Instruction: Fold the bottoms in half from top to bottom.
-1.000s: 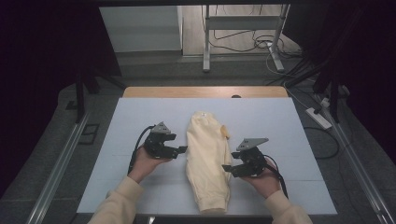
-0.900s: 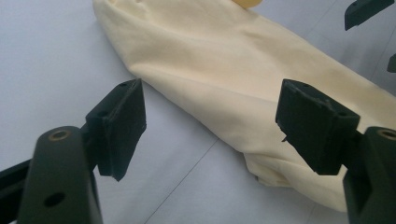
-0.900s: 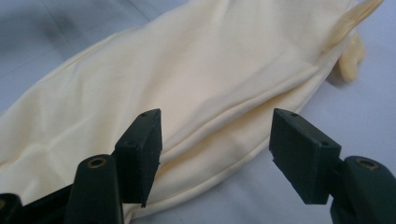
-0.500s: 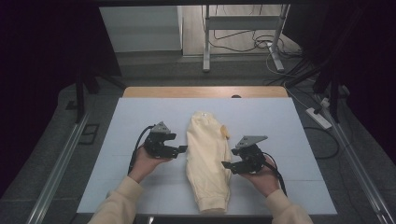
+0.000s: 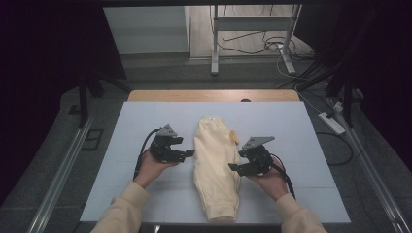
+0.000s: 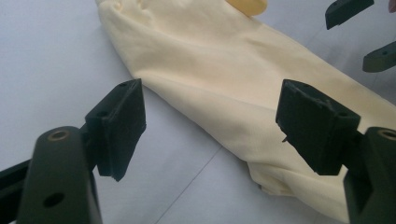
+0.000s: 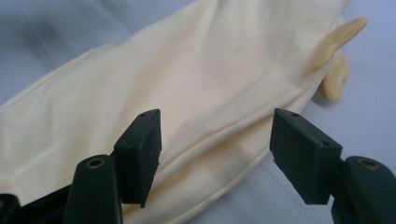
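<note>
so the cream garment point(image 5: 216, 170) lies folded lengthwise; left gripper point(image 5: 187, 154) and right gripper point(image 5: 234, 167) flank it, jaws apart, crosswise folds apparently left.

The folded garment point(image 5: 216, 167) is plain pale yellow, its small tag point(image 7: 337, 39) a deeper yellow. The table mat point(image 5: 136, 126) is light blue-grey, both grippers' jaws are black.

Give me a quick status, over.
Left gripper open beside garment. Right gripper open at its other edge. Garment flat on table. Nothing blocking.
</note>
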A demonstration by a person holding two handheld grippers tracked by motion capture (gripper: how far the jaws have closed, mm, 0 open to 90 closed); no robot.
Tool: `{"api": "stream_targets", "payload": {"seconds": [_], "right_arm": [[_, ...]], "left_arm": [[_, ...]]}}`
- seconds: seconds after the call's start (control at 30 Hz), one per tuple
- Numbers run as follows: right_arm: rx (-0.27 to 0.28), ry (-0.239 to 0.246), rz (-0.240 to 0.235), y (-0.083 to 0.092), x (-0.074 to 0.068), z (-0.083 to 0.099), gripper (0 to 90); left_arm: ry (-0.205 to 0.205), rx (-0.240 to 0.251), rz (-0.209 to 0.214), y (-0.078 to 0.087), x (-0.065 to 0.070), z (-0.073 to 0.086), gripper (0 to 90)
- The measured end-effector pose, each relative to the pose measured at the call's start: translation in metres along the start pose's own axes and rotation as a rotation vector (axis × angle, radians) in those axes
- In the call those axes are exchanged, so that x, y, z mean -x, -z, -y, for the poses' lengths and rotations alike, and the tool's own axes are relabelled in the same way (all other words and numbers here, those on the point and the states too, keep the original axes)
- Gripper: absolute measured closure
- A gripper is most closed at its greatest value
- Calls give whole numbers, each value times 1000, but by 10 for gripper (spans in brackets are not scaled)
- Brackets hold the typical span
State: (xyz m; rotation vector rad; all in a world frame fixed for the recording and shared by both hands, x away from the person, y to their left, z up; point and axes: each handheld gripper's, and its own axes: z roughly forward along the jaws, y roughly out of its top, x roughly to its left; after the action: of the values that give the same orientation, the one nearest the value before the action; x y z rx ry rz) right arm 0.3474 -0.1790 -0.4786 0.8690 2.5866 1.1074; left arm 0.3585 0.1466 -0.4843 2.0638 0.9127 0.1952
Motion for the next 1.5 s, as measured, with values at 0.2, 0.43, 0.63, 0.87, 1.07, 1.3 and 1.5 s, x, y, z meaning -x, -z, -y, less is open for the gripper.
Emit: {"api": "stream_targets", "payload": {"seconds": [0.2,0.43,0.63,0.87,1.07,1.3,1.5], "right_arm": [[4,-3,5,-4,8,-8,342],[18,-12,16,-6,19,-16,341],[29,-16,19,-9,27,-25,338],[30,-29,32,-12,37,-31,337],[32,-46,32,-15,40,-32,337],[36,-45,12,-25,40,-40,337],[19,-27,23,-37,44,-53,337]], "left_arm": [[6,1,-3,-2,-3,-5,241],[12,7,-8,-4,-9,-11,235],[25,-2,-10,-9,-17,-15,232],[34,-1,-8,-14,-27,-19,230],[41,3,-13,-14,-32,-20,230],[75,12,-32,-12,-36,-21,230],[80,-3,-48,-21,-39,-25,230]]}}
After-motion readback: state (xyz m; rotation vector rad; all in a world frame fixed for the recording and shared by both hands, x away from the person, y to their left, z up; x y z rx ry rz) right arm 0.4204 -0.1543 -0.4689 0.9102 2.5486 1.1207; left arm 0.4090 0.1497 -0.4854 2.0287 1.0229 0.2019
